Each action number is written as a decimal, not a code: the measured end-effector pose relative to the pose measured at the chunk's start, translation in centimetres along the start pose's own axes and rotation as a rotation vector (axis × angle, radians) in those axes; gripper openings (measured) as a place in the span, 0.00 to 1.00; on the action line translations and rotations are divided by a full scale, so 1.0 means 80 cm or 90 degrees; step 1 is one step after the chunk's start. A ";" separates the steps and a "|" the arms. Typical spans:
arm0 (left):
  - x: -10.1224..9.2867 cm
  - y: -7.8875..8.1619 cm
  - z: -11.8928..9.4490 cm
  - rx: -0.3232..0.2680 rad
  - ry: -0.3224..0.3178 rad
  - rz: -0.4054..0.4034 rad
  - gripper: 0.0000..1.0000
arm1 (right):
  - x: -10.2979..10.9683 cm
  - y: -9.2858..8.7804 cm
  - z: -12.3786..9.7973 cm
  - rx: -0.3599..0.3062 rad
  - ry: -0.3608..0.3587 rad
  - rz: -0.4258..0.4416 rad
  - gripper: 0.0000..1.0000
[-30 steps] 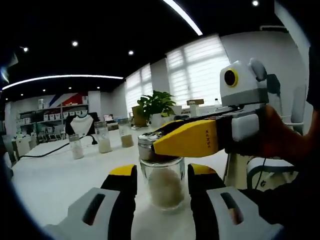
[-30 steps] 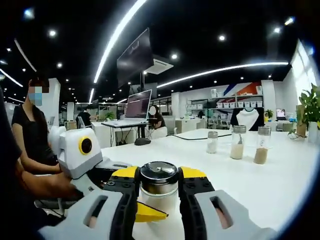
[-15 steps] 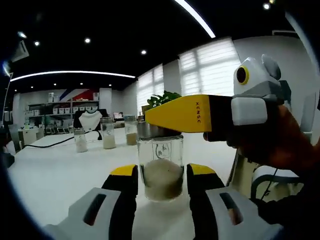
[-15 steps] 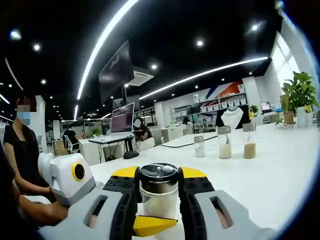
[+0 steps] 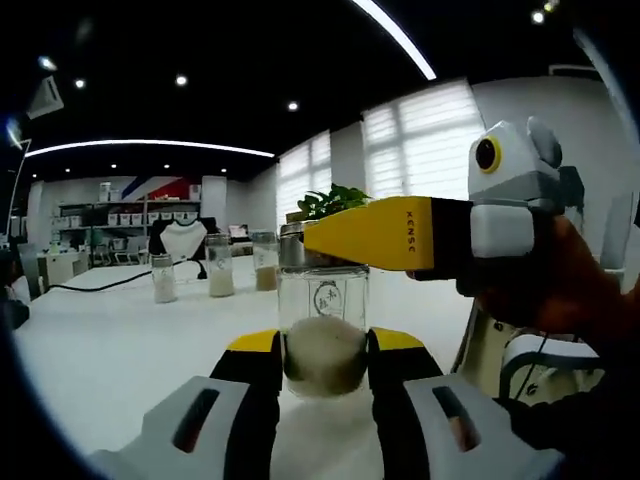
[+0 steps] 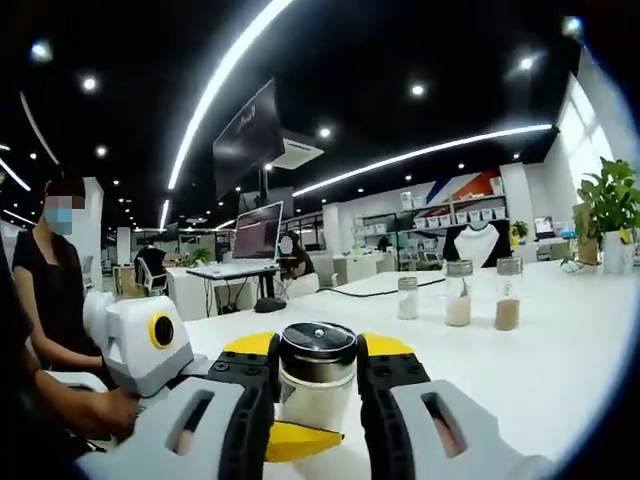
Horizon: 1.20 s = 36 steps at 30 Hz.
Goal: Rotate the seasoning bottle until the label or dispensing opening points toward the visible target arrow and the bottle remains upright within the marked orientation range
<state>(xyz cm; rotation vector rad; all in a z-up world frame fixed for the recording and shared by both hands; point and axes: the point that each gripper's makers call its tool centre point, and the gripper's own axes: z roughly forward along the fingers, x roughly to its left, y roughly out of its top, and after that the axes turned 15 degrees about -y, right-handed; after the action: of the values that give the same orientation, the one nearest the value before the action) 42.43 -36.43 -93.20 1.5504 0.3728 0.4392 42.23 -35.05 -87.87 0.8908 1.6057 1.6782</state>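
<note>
In the left gripper view, the left gripper point(image 5: 323, 365) clamps the lower body of a glass seasoning bottle point(image 5: 322, 325) above a white table point(image 5: 110, 340), while the right gripper point(image 5: 375, 232) grips its cap. In the right gripper view, the right gripper's jaws pinch the steel cap point(image 6: 317, 344); 3 jars point(image 6: 456, 294) stand well apart.

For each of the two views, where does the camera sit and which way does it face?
Left gripper view: rides the left claw, level, facing windows; the jaws hold the jar low; the right claw pinches its cap.
Right gripper view: rides the right claw, facing desks, jaws at the cap; left claw below.
Shared: jar, white table, three bottles.
</note>
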 end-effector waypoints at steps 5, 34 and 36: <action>-0.005 0.005 -0.004 -0.006 -0.039 -0.004 0.35 | 0.005 0.000 -0.005 0.004 0.048 -0.002 0.29; -0.019 0.008 -0.009 -0.013 -0.132 -0.022 0.35 | 0.025 0.002 -0.010 -0.004 0.072 -0.028 0.29; -0.018 0.007 -0.005 -0.013 -0.114 -0.019 0.35 | 0.023 0.000 -0.008 -0.005 0.057 -0.039 0.29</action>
<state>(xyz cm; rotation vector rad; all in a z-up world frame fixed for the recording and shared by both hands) 40.98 -36.79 -92.69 1.5496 0.2518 0.2778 40.66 -33.86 -87.79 0.7647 1.6672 1.7022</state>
